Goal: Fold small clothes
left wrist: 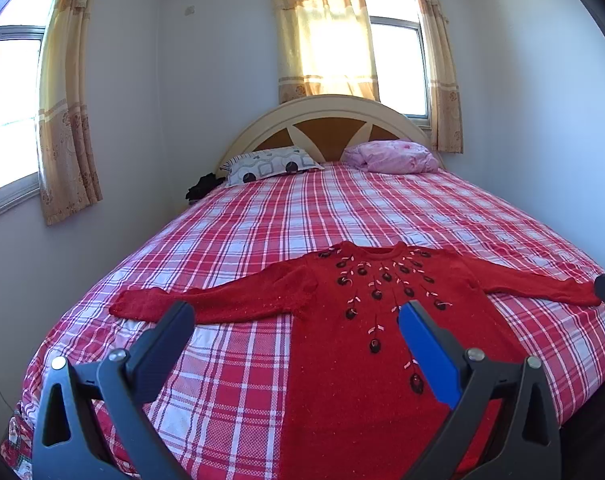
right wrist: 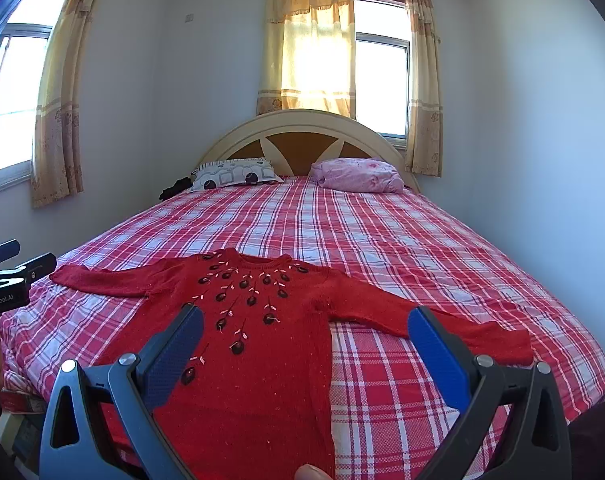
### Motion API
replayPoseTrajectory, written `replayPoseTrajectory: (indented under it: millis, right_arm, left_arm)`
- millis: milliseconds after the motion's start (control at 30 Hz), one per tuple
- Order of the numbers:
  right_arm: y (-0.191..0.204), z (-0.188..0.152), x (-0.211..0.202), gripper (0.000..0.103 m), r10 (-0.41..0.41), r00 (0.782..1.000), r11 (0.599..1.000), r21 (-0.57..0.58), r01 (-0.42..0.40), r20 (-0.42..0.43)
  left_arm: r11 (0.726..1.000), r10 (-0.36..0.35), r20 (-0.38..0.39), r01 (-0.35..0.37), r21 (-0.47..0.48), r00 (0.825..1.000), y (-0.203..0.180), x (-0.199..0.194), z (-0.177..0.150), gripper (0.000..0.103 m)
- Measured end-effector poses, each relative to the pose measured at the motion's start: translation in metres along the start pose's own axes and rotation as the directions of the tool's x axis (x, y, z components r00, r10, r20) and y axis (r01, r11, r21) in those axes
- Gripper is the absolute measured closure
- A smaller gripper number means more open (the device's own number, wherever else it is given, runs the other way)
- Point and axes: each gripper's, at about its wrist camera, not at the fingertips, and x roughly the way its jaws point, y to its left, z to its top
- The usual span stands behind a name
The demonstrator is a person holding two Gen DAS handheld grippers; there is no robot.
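I see the red sweater (left wrist: 342, 320) lying flat, face up, near the foot of the bed (left wrist: 382, 208), both sleeves stretched out sideways; its hem runs to the near edge, below my view. The right sleeve cuff lies close to the bed's right edge, the left cuff ends short of the left edge. Beyond the collar the plaid cover lies bare up to two pillows (left wrist: 270, 164) at the headboard. My left gripper (left wrist: 298, 316) hangs above the left sleeve and chest, tilted down, jaws spread wide, nothing between them. My right gripper (right wrist: 306, 320) hangs likewise above the right sleeve, jaws spread, touching nothing.
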Motion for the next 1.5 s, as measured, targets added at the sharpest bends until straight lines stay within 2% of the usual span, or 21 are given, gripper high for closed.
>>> replayPoseTrajectory:
  millis: [1500]
  right_arm:
    - [0.0063, -0.0025, 0.0050, 0.001, 0.001, 1.000, 1.000, -0.026, -0.002, -0.027]
  left_arm:
    - [1.000, -0.001, -0.002, 0.001, -0.011, 1.000, -0.0018, 0.0052, -0.0061, 0.000]
